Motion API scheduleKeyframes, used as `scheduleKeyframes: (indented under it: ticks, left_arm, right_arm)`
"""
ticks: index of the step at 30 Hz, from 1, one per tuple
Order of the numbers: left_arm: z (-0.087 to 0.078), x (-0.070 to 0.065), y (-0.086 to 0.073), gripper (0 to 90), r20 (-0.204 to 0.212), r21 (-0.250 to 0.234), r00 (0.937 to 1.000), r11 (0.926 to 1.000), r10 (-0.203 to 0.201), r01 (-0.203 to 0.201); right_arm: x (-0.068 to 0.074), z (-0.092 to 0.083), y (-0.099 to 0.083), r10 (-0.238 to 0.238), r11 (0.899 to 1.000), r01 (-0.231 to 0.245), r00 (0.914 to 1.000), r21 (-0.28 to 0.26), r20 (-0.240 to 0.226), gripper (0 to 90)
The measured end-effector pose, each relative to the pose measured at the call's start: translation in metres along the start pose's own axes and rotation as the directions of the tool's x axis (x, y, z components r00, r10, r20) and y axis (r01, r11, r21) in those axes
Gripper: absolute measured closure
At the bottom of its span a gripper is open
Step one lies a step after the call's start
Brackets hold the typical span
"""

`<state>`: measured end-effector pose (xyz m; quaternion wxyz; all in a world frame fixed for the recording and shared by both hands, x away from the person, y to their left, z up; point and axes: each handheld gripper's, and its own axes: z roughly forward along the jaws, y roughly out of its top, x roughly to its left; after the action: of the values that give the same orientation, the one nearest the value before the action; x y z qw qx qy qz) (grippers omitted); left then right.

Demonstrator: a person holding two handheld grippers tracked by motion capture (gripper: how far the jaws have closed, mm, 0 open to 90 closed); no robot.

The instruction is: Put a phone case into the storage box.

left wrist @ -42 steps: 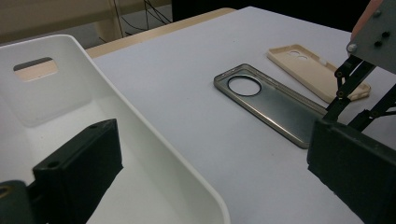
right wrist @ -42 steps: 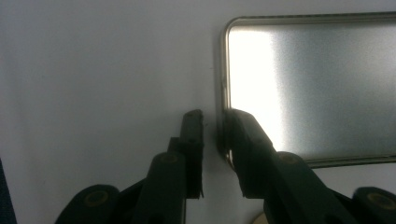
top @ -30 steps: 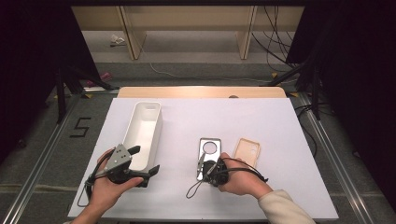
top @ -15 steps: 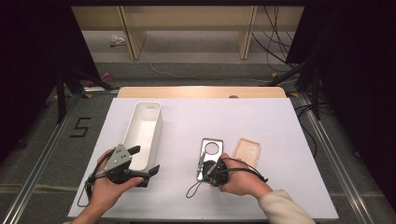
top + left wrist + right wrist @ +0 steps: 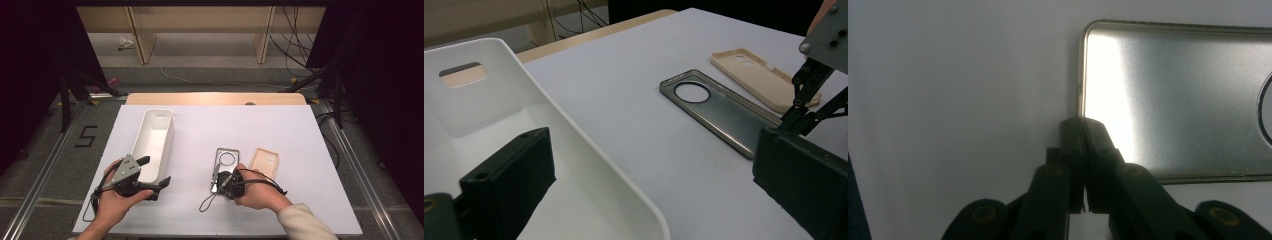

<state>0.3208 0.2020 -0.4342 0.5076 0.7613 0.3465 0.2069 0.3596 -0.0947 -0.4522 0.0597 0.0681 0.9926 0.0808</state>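
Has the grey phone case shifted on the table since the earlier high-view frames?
No. The grey phone case keeps its place beside the beige case, right of the white bin.

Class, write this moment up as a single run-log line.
right claw: shut on grey phone case edge | left claw: open, over white bin | beige phone case: flat on table, untouched

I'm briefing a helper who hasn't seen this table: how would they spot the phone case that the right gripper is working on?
On the white table, look right of the long white bin: two phone cases lie side by side near the front. It is the left one, the grey case, with the shut right gripper pinching its near edge. Unlike the beige case beside it, it is translucent grey with a big round camera hole.
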Motion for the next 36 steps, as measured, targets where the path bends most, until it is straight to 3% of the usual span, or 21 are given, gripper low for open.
scheduleKeyframes:
  ticks: [10, 18, 22, 27, 32, 36]
  left_arm:
    - [-0.001, 0.0, 0.0, 3.0, -0.003, -0.006, 1.0, 1.0, -0.002, 0.002]
    - [-0.001, 0.0, 0.001, 3.6, -0.006, -0.011, 0.9999, 0.9999, -0.01, 0.01]
    - [-0.002, -0.002, 0.006, 4.0, 0.001, -0.024, 0.9998, 0.9995, -0.022, 0.022]
    - [0.002, -0.006, 0.023, 7.6, 0.013, -0.038, 0.9986, 0.998, -0.051, 0.051]
    - [0.017, -0.007, 0.048, 13.4, 0.014, -0.009, 0.9959, 0.996, -0.089, 0.089]
    - [0.036, -0.011, 0.068, 15.4, 0.036, 0.042, 0.9946, 0.9945, -0.098, 0.096]
  right_arm:
    - [-0.001, -0.011, -0.002, 0.026, 0.999, -0.025, 0.9993, -0.033, 0.026, 89.1]
    - [-0.004, -0.02, -0.006, 0.044, 0.993, -0.036, 0.9973, -0.116, 0.059, 89.1]
    - [-0.002, -0.025, -0.009, 0.057, 0.985, -0.044, 0.9956, -0.169, 0.074, 89.2]
    - [0.0, -0.03, -0.013, 0.045, 0.974, -0.018, 0.9924, -0.228, 0.114, 89.1]
    - [0.005, -0.034, -0.013, 0.045, 0.968, -0.011, 0.9904, -0.249, 0.13, 89.2]
    - [0.007, -0.037, -0.012, 0.035, 0.961, 0.008, 0.988, -0.276, 0.15, 89.2]
